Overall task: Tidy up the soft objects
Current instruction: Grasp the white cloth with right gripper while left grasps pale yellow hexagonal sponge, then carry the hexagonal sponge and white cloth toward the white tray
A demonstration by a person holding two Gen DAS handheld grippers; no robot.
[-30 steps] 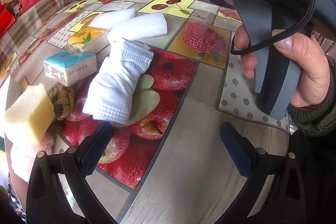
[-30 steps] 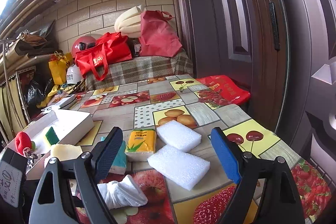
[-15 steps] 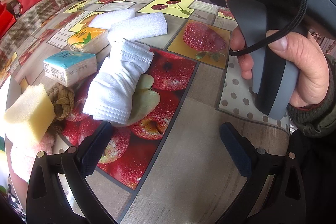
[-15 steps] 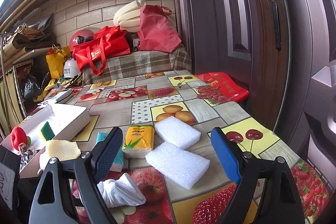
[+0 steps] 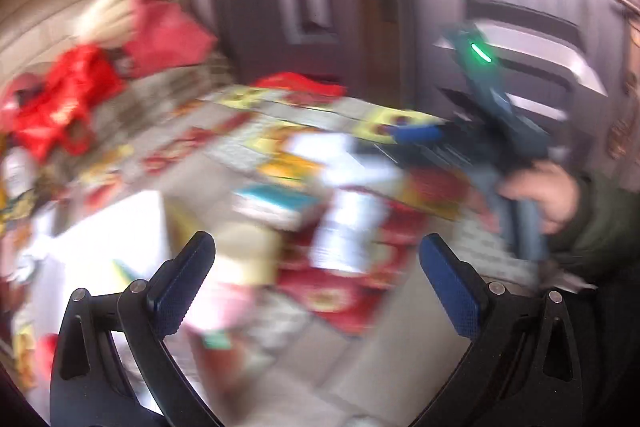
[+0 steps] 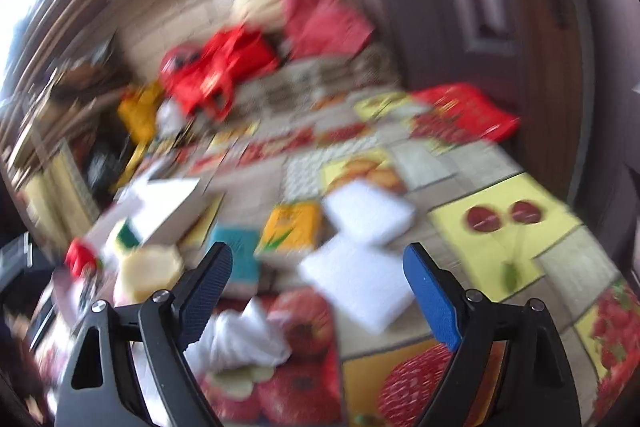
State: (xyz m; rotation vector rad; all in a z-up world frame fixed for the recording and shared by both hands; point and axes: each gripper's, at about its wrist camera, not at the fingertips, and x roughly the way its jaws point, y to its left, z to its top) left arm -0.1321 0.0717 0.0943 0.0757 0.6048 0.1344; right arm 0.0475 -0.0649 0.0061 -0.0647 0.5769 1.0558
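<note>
A dark panelled door and a pale brick wall close the room behind the table, whose fruit-printed cloth fills most of the right wrist view. Both views are smeared with motion blur. Beyond the far edge a plaid-covered seat carries red bags. A flat red bag lies at the table's far right edge, near the door.

The right half of the cloth, with its cherry panel, is bare. The soft things crowd the left and middle: two white foam pads overlapping, an orange tissue pack just left of them, a teal pack beside that, a rolled white cloth nearer the camera, and a yellow sponge by a white box at the left edge.

The right gripper has its jaws wide apart with nothing between them. The left gripper is likewise spread wide and grips nothing. The person's hand holds the right gripper's handle.
</note>
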